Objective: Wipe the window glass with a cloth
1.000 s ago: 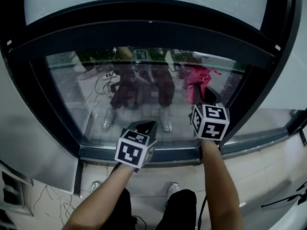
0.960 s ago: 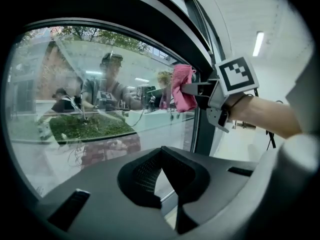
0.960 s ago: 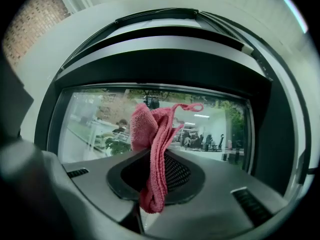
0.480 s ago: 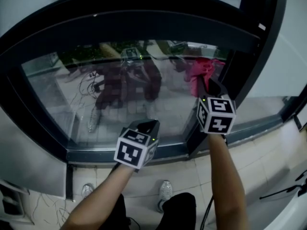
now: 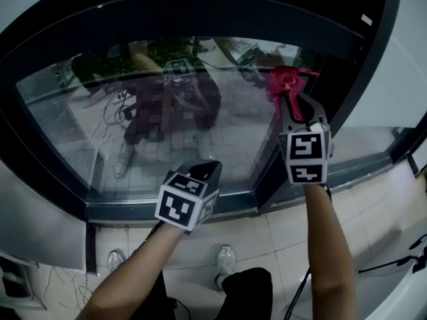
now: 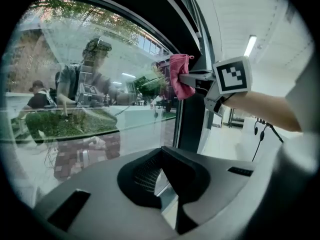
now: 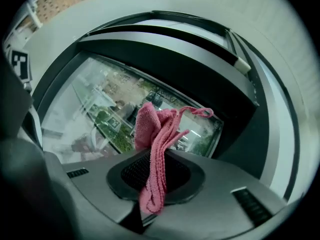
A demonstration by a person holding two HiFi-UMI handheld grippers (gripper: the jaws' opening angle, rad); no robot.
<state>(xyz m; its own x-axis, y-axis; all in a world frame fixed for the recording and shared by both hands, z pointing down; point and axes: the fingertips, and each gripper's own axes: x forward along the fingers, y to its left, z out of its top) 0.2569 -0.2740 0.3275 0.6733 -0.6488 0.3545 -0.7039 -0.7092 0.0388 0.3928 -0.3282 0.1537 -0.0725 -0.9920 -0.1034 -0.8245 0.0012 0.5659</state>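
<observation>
Pink terry cloth (image 7: 152,149): bunched and clamped between the closed jaws of the right tool (image 7: 152,180). A short tail hangs below the jaws and a loose loop of edging trails off to the right. In the head view the cloth is up at the top right corner of the large window glass (image 5: 167,132), just beside the dark vertical frame post (image 5: 350,79) and just under the dark top rail (image 5: 200,19). The left gripper view shows the cloth against the pane or very close to it. Contact cannot be confirmed.

Change over the last second: the cloth has climbed from about mid-height of the pane to this top corner, staying along the right edge. I read this as an upward stroke reaching its end. The next pass would probably need to turn leftward or come back down, since most of the pane to the left looks uncovered.

Left tool (image 6: 160,176): jaws slightly apart with nothing between them. It has stayed low, near the bottom rail (image 5: 200,205), and plays no part in the wipe.

Surroundings: the glass carries a strong reflection of the person, with paving and greenery visible beyond. Pale tiled floor (image 5: 280,232) lies below.
</observation>
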